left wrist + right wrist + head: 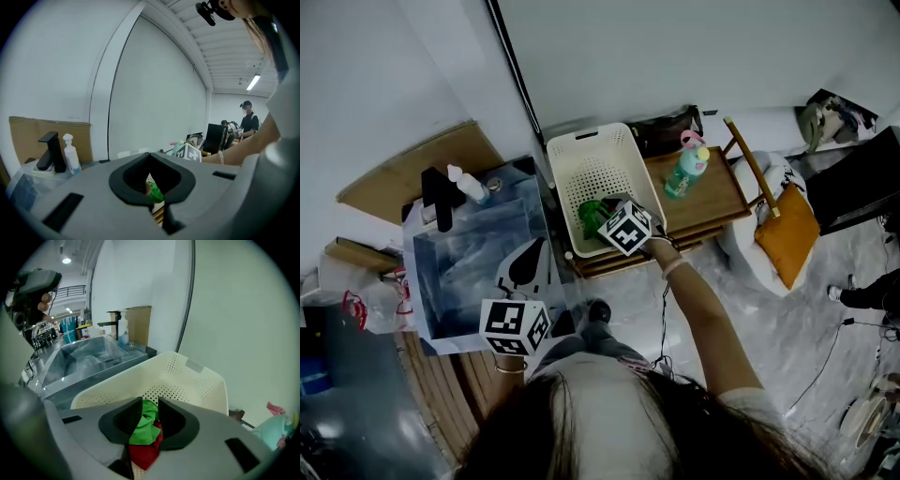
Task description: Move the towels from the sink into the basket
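Green towel (144,425): pinched between the closed right tongs (149,405), low inside the basket (197,380).
Red towel (145,454): bunched just beneath the green one.
Left tongs (150,157): shut on nothing, by the sink (427,281), apart from both towels.
Basket: cream perforated plastic, rectangular, on a wooden surface (717,192).
Sink: clear basin lined with crinkled film.
Faucet (441,199): black, at its far rim.

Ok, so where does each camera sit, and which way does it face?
Head view: on the person's head, facing steeply down at sink, basket; hair, right arm, left gripper, right gripper show.
Left gripper view: on the left gripper, facing level toward faucet, wall; shut jaws, right arm show.
Right gripper view: on the right gripper, facing down into the basket; jaws grip green towel.
All three share basket, green towel.
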`<state>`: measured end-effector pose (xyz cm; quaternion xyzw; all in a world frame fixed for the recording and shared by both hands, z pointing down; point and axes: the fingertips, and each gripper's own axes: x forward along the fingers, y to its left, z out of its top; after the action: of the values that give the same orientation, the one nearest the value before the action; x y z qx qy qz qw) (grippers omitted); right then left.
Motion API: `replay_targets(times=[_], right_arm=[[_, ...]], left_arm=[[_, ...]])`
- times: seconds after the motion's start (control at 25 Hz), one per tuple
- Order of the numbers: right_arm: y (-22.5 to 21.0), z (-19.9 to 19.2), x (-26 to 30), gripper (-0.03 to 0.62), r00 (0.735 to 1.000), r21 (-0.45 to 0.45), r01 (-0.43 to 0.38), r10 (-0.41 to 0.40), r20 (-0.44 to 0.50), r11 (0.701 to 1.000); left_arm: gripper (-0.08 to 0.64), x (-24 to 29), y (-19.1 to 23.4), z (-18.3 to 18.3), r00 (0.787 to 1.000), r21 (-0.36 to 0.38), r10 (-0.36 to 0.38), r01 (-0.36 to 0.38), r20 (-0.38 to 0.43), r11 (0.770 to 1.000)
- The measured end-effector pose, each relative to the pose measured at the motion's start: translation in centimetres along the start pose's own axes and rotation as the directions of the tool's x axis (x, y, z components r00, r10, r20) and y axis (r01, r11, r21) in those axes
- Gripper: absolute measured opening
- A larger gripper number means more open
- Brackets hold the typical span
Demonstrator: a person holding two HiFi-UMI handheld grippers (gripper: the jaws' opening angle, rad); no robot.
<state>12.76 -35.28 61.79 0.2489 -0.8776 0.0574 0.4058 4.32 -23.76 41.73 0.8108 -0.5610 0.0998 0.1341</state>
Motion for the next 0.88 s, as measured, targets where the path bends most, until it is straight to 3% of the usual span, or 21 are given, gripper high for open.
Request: replay_targets(times=[0.28,0.68,0.88], right_arm=[[0.1,1.4,-2.1,0.143,0.996,0.119,0.03,-0.04,0.085,0.992],[1.7,4.1,-7.5,0.058,0.959,0.217,0.118,-0.169,0.23,0.969],[3.2,4.3,-9.8,0.038,0.944,0.267,0.138,-0.208,0.256,0.954]], left_arm=[[0.008,-1.1,0.4,-0.2,1.0,0.003,0.001,-0.001,0.004,1.0],[0.008,-4.0,-0.7,0.2,0.999,0.02,-0.02,0.019,0.043,1.0],[0.008,-5.9,-1.2,0.3,0.998,0.032,-0.026,0.024,0.062,0.999]])
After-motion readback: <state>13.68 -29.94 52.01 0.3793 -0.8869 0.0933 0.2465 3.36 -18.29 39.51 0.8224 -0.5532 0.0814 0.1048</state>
